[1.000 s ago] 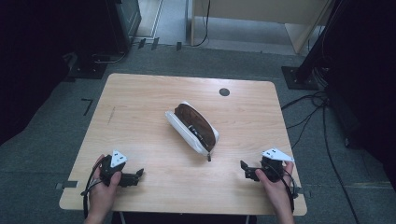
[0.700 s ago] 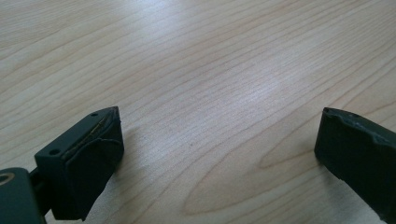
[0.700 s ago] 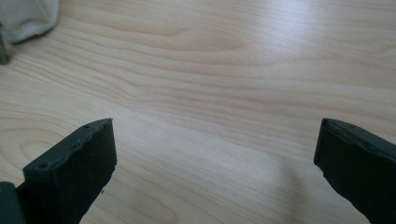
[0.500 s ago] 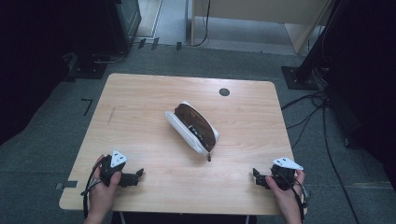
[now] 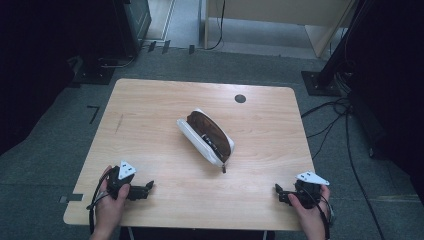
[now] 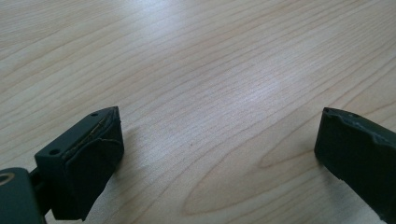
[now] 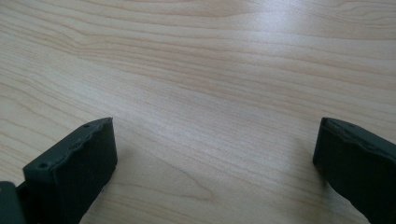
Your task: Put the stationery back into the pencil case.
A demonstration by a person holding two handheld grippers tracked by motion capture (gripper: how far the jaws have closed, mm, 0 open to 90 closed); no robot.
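A white pouch with a brown top and a dark zipper (image 5: pixel 206 136) lies slanted at the middle of the wooden table (image 5: pixel 150 115), its zipper pull hanging at the near end. My left gripper (image 5: pixel 148 188) rests low on the table near the front left corner, jaws wide apart with nothing between them. In the left gripper view the gripper (image 6: pixel 219 140) looks straight at bare wood. My right gripper (image 5: pixel 278 192) sits near the front right edge, also open and empty. Bare wood lies between the jaws of the gripper (image 7: pixel 217 154) in the right gripper view.
A small dark round mark (image 5: pixel 240 98) sits near the table's far edge. Dark equipment (image 5: pixel 130 25) stands on the grey floor beyond the far left corner. Cables (image 5: pixel 335 120) run across the floor to the right, by a black stand base (image 5: pixel 320 80).
My right gripper has drawn back toward the front edge of the table and sunk lower. The left gripper and the pouch have stayed put.
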